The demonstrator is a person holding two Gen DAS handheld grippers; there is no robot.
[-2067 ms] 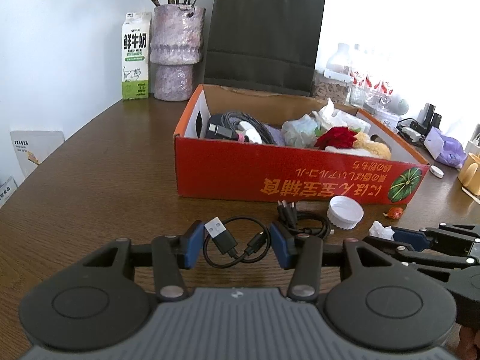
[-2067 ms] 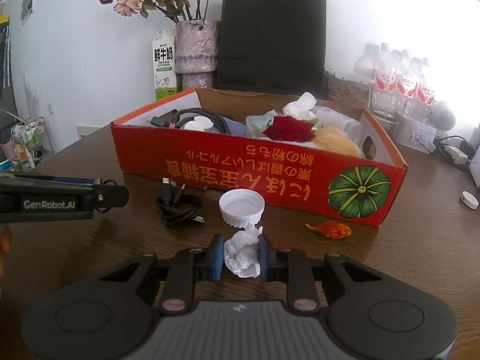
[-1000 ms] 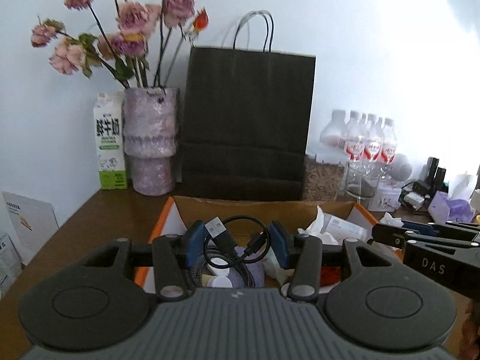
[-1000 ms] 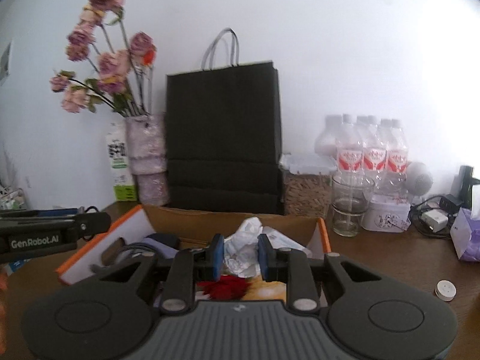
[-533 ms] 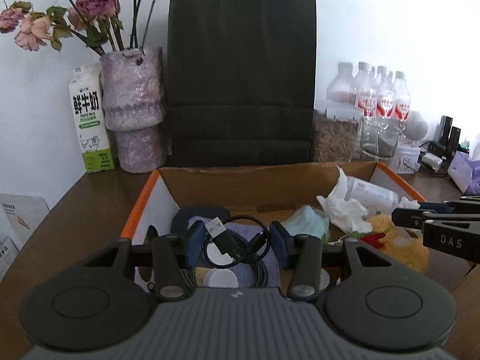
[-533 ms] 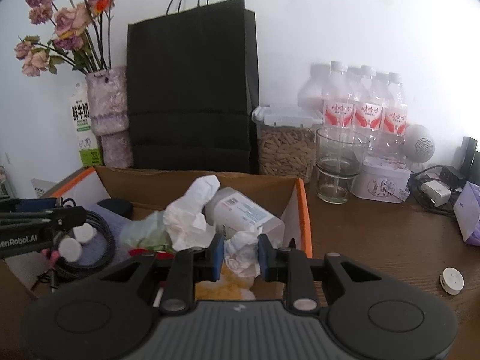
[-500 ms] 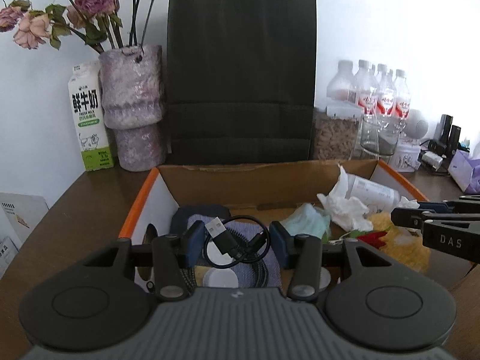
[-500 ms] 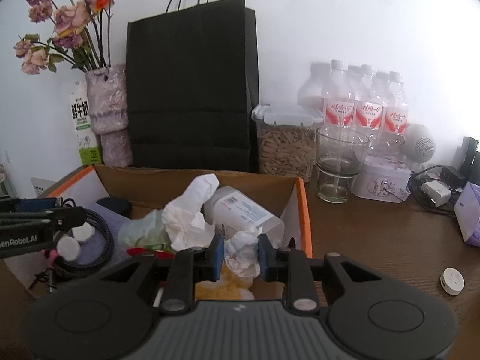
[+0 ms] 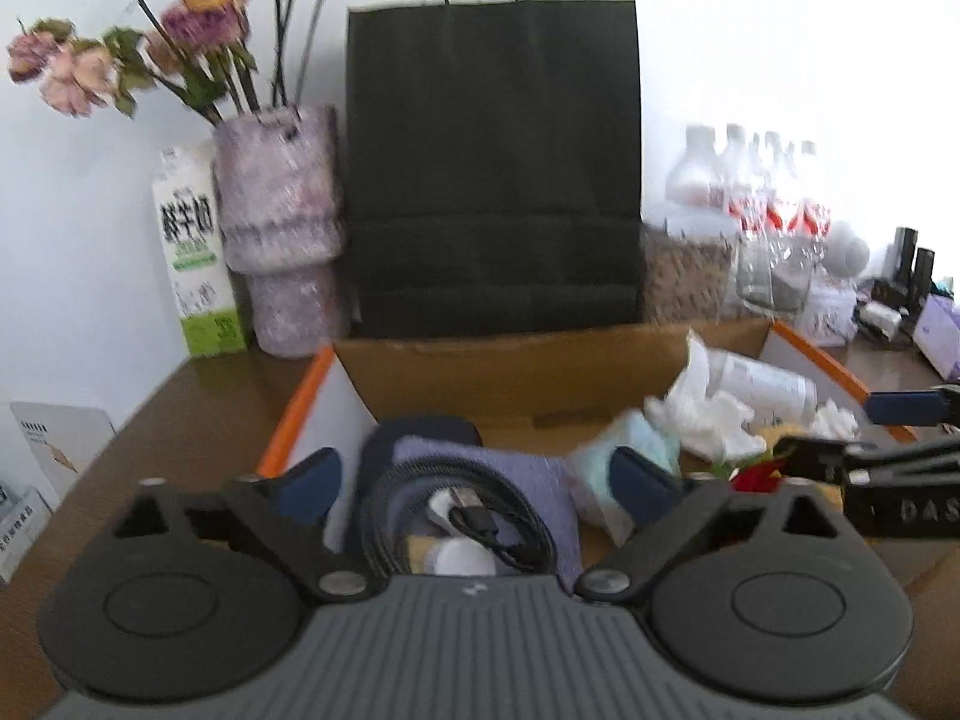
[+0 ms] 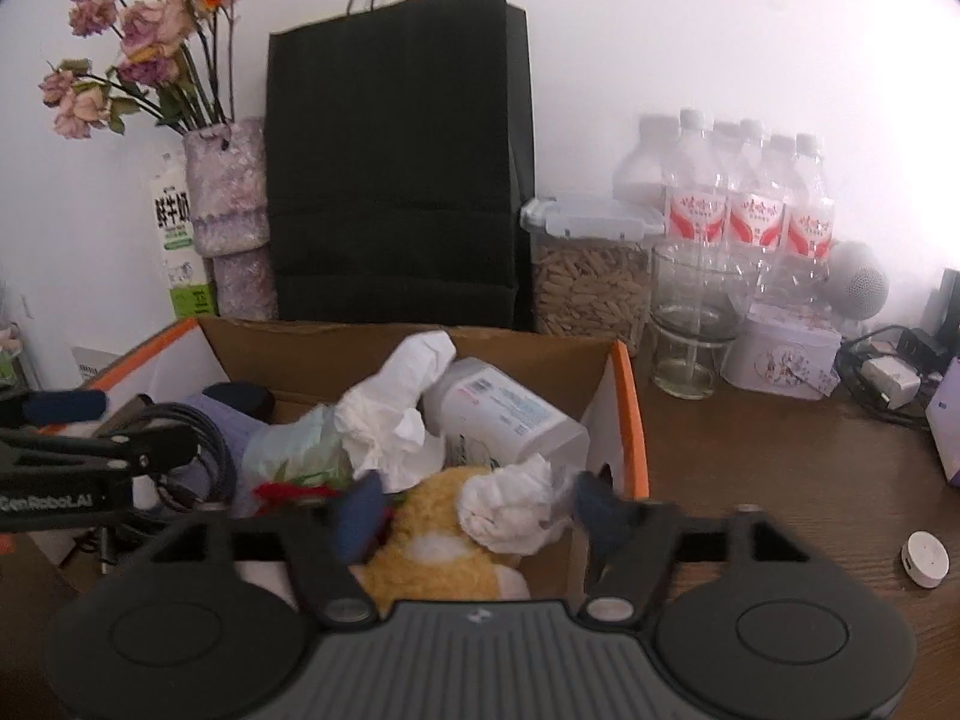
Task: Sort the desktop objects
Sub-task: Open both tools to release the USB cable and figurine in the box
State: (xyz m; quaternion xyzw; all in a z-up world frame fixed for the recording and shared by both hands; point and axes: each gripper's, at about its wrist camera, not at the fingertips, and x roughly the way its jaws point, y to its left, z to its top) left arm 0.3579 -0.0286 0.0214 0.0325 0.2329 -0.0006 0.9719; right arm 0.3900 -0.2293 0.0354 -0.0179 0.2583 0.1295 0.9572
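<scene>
My left gripper (image 9: 477,486) is open above the left part of the orange cardboard box (image 9: 294,414). A small black USB cable (image 9: 480,525) lies below it on a coiled grey cable (image 9: 384,510) and a purple cloth (image 9: 540,480). My right gripper (image 10: 477,507) is open above the box's right part (image 10: 630,420). A crumpled white tissue (image 10: 510,507) lies between its fingers on a yellow plush (image 10: 432,546). The box also holds a white bottle (image 10: 504,414), more tissue (image 10: 390,414) and a red flower (image 10: 288,489).
A black paper bag (image 9: 492,168) stands behind the box, with a flower vase (image 9: 276,228) and a milk carton (image 9: 195,252) to its left. Water bottles (image 10: 750,204), a grain jar (image 10: 591,276), a glass (image 10: 690,324) and chargers (image 10: 888,375) stand at the right. A white round cap (image 10: 924,558) lies on the table.
Both grippers have opened over the box. The USB cable has dropped from the left gripper onto the coiled cable. The tissue has left the right gripper and rests on the plush.
</scene>
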